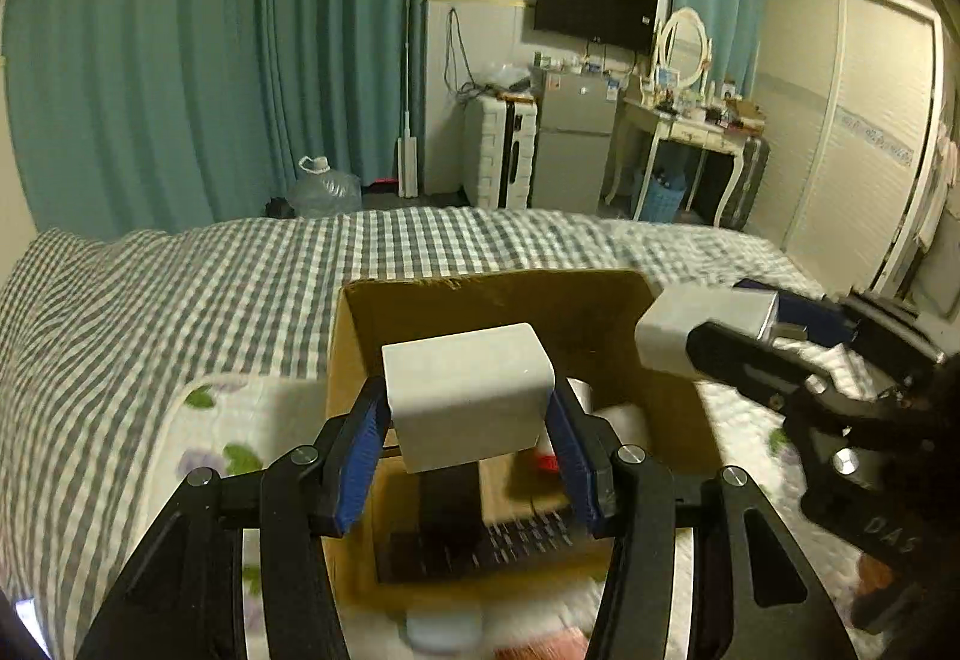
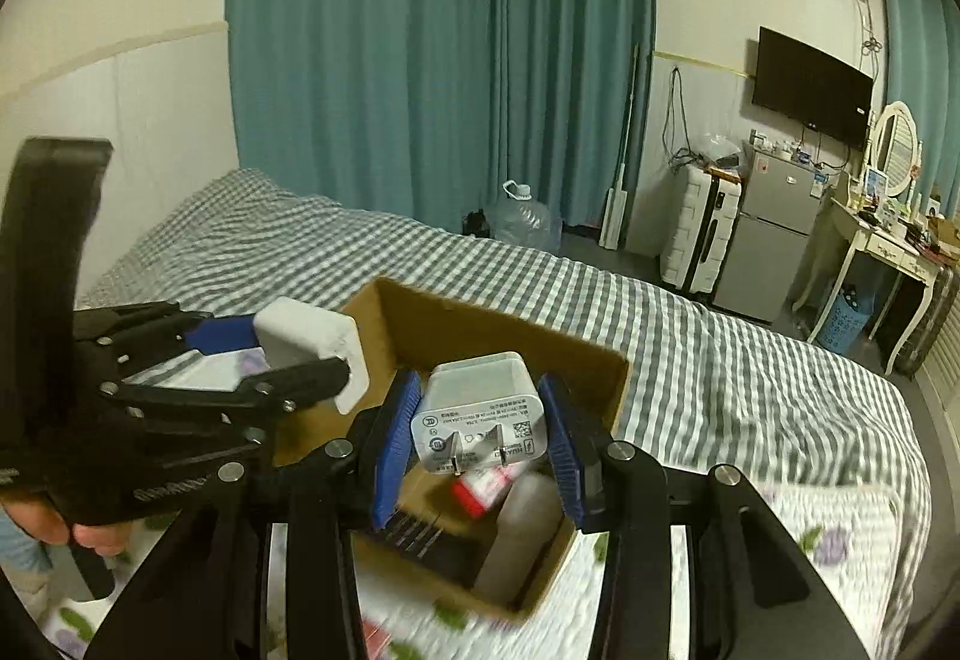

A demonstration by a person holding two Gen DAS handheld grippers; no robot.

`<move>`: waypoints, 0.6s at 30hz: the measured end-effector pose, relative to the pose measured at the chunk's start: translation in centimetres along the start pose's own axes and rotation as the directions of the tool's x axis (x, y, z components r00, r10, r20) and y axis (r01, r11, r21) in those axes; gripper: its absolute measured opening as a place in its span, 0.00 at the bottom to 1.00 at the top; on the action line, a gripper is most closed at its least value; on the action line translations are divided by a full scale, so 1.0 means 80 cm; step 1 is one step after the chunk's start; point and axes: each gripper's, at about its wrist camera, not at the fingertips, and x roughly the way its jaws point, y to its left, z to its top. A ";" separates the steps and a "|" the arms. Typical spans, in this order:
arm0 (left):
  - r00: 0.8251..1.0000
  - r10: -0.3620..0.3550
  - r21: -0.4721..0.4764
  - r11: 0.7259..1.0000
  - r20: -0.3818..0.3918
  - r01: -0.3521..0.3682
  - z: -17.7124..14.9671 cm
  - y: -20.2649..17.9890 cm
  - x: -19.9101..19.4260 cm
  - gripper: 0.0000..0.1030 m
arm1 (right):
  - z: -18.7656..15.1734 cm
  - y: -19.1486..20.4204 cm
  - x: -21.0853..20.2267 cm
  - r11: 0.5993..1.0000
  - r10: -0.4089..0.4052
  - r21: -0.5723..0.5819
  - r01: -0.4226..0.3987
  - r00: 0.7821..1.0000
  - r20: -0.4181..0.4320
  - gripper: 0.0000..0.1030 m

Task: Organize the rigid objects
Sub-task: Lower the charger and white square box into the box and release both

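Note:
An open cardboard box [image 1: 540,300] stands on the bed; it also shows in the right wrist view [image 2: 510,330]. My left gripper [image 1: 468,450] is shut on a white charger block [image 1: 468,396] and holds it over the box. My right gripper [image 2: 480,450] is shut on a white plug adapter [image 2: 480,414], prongs toward the camera, also over the box. In the left wrist view the right gripper [image 1: 708,336] holds the adapter [image 1: 690,324] at the box's right rim. In the right wrist view the left gripper [image 2: 282,348] holds the charger block [image 2: 306,342] at the box's left rim.
Inside the box lie a dark comb-like item [image 1: 528,540], a red and white item [image 2: 486,486] and a white bottle [image 2: 528,516]. The bed has a checked cover [image 1: 180,300] and a flowered quilt [image 1: 240,420]. A water jug [image 1: 324,189], suitcase [image 1: 501,150], fridge and dressing table stand beyond.

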 end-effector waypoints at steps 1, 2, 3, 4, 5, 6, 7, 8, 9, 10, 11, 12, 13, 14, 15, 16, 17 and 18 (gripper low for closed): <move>1.000 0.002 0.010 1.000 -0.010 -0.001 0.002 0.000 0.015 0.52 | 0.003 -0.007 0.017 1.000 -0.002 0.001 0.002 1.000 -0.010 0.40; 0.999 0.010 0.028 1.000 -0.034 -0.009 0.004 0.000 0.033 0.52 | 0.006 -0.012 0.028 1.000 -0.004 0.004 0.004 1.000 -0.016 0.40; 0.998 0.022 0.040 0.999 -0.051 -0.020 0.005 0.000 0.045 0.52 | 0.007 -0.018 0.042 1.000 0.000 0.011 0.000 1.000 -0.027 0.40; 0.997 0.033 0.052 0.998 -0.063 -0.029 0.005 0.001 0.056 0.52 | 0.008 -0.025 0.054 1.000 0.014 0.025 -0.013 0.999 -0.038 0.40; 0.997 0.032 0.061 0.998 -0.072 -0.027 0.004 0.002 0.067 0.52 | 0.006 -0.032 0.063 0.999 0.029 0.040 -0.028 0.999 -0.045 0.40; 0.997 0.025 0.059 0.998 -0.078 -0.020 0.002 0.004 0.072 0.52 | 0.007 -0.038 0.073 0.998 0.044 0.056 -0.042 0.998 -0.051 0.40; 0.996 0.014 0.054 0.998 -0.085 -0.010 0.002 0.004 0.079 0.52 | 0.006 -0.043 0.081 0.996 0.054 0.070 -0.050 0.997 -0.053 0.40; 0.996 0.002 0.052 0.999 -0.093 0.003 0.002 0.005 0.086 0.52 | 0.006 -0.047 0.090 0.995 0.056 0.082 -0.051 0.997 -0.058 0.40; 0.995 -0.003 0.053 0.999 -0.099 0.009 0.000 0.004 0.089 0.52 | 0.004 -0.049 0.096 0.995 0.056 0.088 -0.050 0.996 -0.064 0.40; 0.994 -0.005 0.057 0.998 -0.106 0.011 0.000 0.005 0.094 0.52 | 0.003 -0.051 0.103 0.994 0.057 0.092 -0.050 0.996 -0.071 0.40; 0.994 -0.001 0.060 0.998 -0.111 0.008 0.001 0.005 0.097 0.52 | 0.004 -0.053 0.109 0.994 0.058 0.095 -0.051 0.995 -0.076 0.40; 0.994 0.002 0.061 0.998 -0.110 0.005 0.002 0.005 0.100 0.53 | 0.003 -0.054 0.114 0.994 0.060 0.098 -0.052 0.995 -0.082 0.40; 0.994 0.004 0.060 0.998 -0.109 0.003 0.002 0.006 0.101 0.53 | 0.003 -0.056 0.117 0.993 0.063 0.104 -0.054 0.994 -0.084 0.40; 0.994 0.007 0.055 0.999 -0.111 0.000 0.001 0.008 0.104 0.53 | 0.002 -0.057 0.119 0.992 0.069 0.113 -0.059 0.994 -0.084 0.40; 0.993 0.006 0.039 0.999 -0.121 -0.001 0.001 0.010 0.106 0.53 | 0.002 -0.060 0.121 0.989 0.076 0.130 -0.065 0.994 -0.082 0.40; 0.992 0.002 0.028 1.000 -0.129 0.001 0.002 0.011 0.109 0.54 | 0.001 -0.063 0.124 0.987 0.084 0.141 -0.071 0.993 -0.087 0.40; 0.990 -0.003 0.015 1.000 -0.139 0.005 0.001 0.013 0.110 0.54 | -0.001 -0.065 0.122 0.985 0.090 0.152 -0.075 0.992 -0.088 0.40; 0.991 -0.004 0.005 1.000 -0.135 0.005 0.001 0.014 0.108 0.54 | -0.001 -0.067 0.120 0.984 0.088 0.161 -0.074 0.993 -0.083 0.42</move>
